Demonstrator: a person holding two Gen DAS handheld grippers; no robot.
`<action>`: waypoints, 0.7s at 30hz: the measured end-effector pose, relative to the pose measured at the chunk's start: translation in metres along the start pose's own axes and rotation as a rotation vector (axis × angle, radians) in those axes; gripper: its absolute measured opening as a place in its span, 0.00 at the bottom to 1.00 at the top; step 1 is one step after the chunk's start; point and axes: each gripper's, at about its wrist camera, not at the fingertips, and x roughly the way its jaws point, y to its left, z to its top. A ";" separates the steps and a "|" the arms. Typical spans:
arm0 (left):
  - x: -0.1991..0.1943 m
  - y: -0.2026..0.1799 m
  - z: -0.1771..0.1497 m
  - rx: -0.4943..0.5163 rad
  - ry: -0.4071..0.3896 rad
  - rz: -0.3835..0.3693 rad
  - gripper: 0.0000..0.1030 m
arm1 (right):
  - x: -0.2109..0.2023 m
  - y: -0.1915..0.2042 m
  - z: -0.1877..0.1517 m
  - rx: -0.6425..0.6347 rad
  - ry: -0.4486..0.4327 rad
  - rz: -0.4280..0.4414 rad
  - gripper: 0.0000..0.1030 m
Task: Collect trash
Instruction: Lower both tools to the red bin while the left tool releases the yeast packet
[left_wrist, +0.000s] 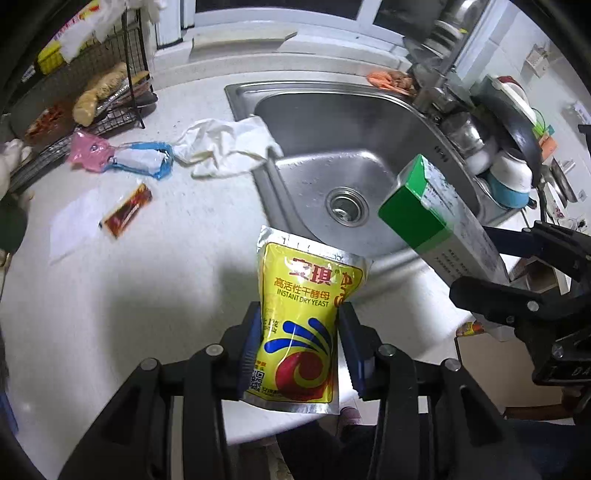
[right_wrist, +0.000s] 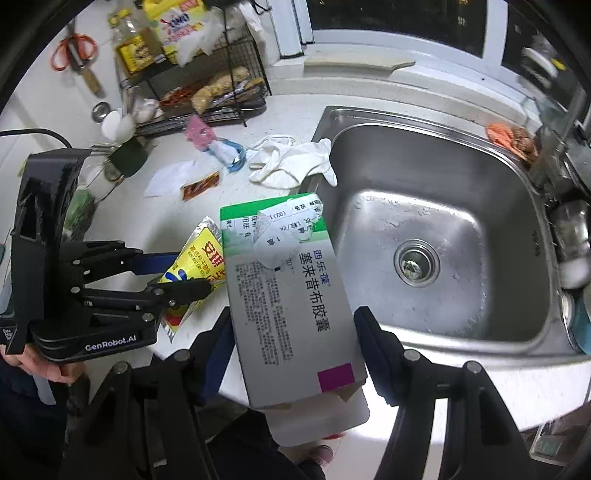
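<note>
Yeast pouch (left_wrist: 299, 328), crinkly yellow foil, sat pinched in your left gripper (left_wrist: 300, 345) above the surface (left_wrist: 147, 266); right gripper (right_wrist: 295, 354) angled down, fingers clamping flat grey-green cardboard box (right_wrist: 291, 295) beside steel sink (right_wrist: 443, 206).

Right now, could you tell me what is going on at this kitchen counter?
A person is collecting trash with two handheld grippers. The left gripper is clamped on a yellow yeast packet, and the right gripper holds a green and white medicine box, both lifted near the sink. A red sachet, a pink and blue wrapper and a white cloth lie on the counter.
</note>
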 end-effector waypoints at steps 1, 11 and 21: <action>-0.005 -0.009 -0.009 0.000 -0.008 0.007 0.38 | -0.006 0.000 -0.007 -0.005 -0.006 0.005 0.60; -0.048 -0.087 -0.094 0.024 -0.045 0.044 0.38 | -0.067 -0.006 -0.106 -0.039 -0.068 0.008 0.60; -0.038 -0.145 -0.143 0.056 0.025 0.008 0.38 | -0.090 -0.020 -0.172 0.010 -0.030 -0.009 0.60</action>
